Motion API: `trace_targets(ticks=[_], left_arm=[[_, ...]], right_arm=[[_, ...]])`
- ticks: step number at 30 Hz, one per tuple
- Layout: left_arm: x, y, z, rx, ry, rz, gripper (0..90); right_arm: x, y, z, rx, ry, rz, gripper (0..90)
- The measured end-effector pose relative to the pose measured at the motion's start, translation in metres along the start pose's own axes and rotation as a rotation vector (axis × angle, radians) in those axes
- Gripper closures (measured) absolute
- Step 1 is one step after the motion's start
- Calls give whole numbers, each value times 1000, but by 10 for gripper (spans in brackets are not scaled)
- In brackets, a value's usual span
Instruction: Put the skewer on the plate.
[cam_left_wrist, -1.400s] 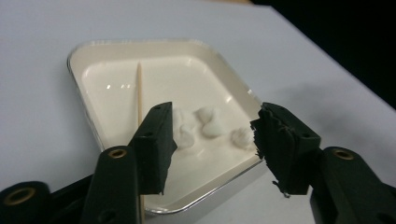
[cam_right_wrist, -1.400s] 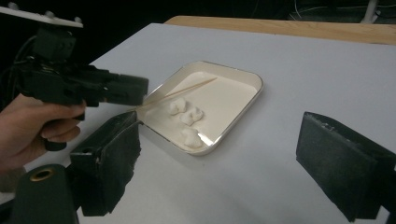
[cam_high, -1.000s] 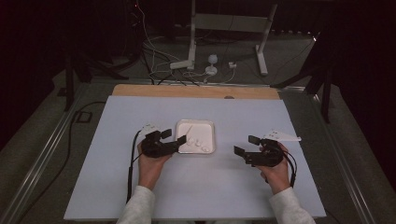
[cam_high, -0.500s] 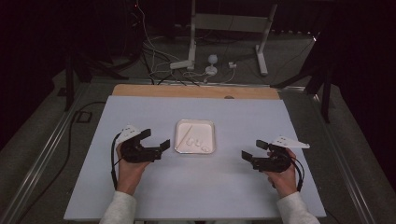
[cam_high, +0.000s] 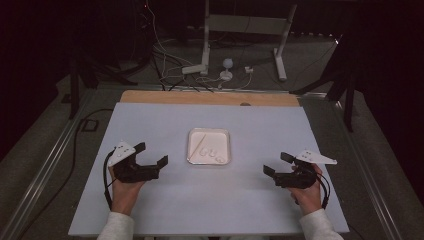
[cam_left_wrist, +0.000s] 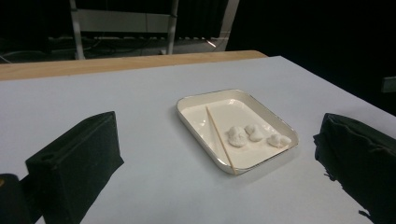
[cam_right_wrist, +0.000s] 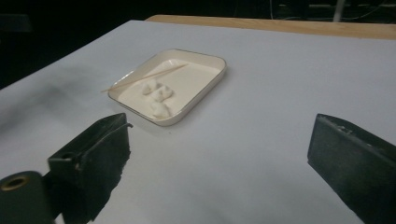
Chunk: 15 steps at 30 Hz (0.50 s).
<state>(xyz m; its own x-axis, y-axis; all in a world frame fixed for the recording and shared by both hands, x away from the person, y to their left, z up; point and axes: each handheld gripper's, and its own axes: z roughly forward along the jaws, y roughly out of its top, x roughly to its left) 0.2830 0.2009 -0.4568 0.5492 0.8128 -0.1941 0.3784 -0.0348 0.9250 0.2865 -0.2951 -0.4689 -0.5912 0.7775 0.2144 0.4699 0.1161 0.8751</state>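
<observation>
Both grippers, left (cam_high: 151, 154) and right (cam_high: 276, 163), are held apart and empty; the tray (cam_high: 192, 150) at twelve o'clock is best approached level.

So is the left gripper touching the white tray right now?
Apart. The high view shows bare table between the left gripper and the tray; its own view shows open tongs short of the tray, nothing between them.
</observation>
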Motion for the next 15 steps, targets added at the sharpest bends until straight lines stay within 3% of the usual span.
trace_targets(ticks=[15], left_arm=[[7,-10,-16,-33,31,11,6]], right_arm=[[-6,-9,-11,-19,-40,7,13]])
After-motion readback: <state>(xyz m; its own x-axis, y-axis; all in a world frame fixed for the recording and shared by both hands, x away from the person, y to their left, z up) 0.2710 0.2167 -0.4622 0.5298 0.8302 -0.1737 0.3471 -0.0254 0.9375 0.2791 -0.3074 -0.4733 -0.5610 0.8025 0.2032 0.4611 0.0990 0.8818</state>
